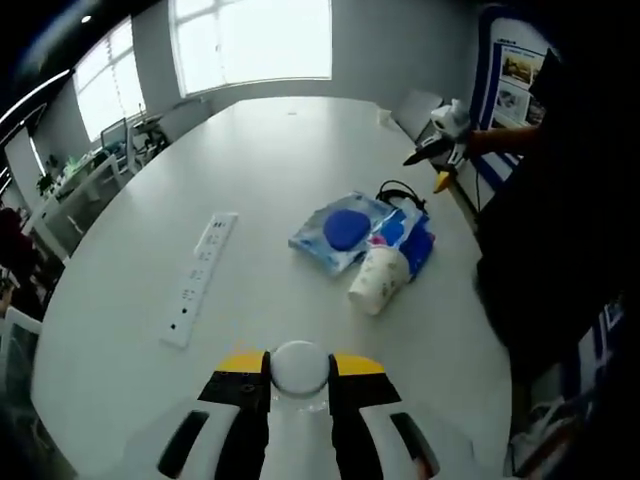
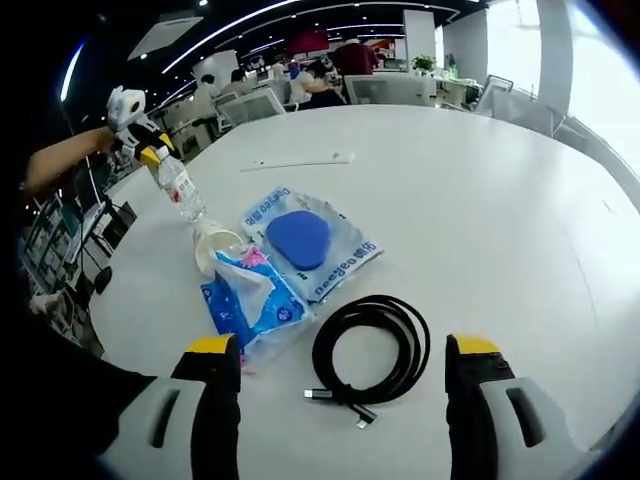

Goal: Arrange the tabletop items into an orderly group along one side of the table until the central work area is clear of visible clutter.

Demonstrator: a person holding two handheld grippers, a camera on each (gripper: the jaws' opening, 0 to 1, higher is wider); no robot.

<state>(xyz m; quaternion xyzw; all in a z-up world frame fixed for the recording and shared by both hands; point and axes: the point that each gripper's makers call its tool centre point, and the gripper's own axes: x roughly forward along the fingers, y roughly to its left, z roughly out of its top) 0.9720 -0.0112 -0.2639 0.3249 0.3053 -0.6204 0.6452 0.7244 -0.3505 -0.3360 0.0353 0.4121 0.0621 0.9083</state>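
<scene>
My left gripper (image 1: 300,365) is shut on a clear plastic bottle (image 1: 300,370), whose round white end sits between the yellow-tipped jaws. In the right gripper view the same gripper (image 2: 135,115) holds the bottle (image 2: 182,192) tilted above the table's edge. On the white table lie a blue wipes packet (image 1: 345,230) (image 2: 300,240), a tipped paper cup (image 1: 380,280) (image 2: 215,245), a blue tissue pack (image 1: 412,238) (image 2: 250,295) and a coiled black cable (image 1: 400,190) (image 2: 375,345). My right gripper (image 2: 340,350) stands open over the cable, holding nothing; it also appears at the table's far edge (image 1: 440,150).
A white power strip (image 1: 200,278) (image 2: 300,160) lies apart from the cluster. A person in dark clothes (image 1: 540,250) stands at the table's edge. Office desks and chairs (image 2: 390,88) stand beyond the table (image 2: 520,200), and windows (image 1: 250,40) line the wall.
</scene>
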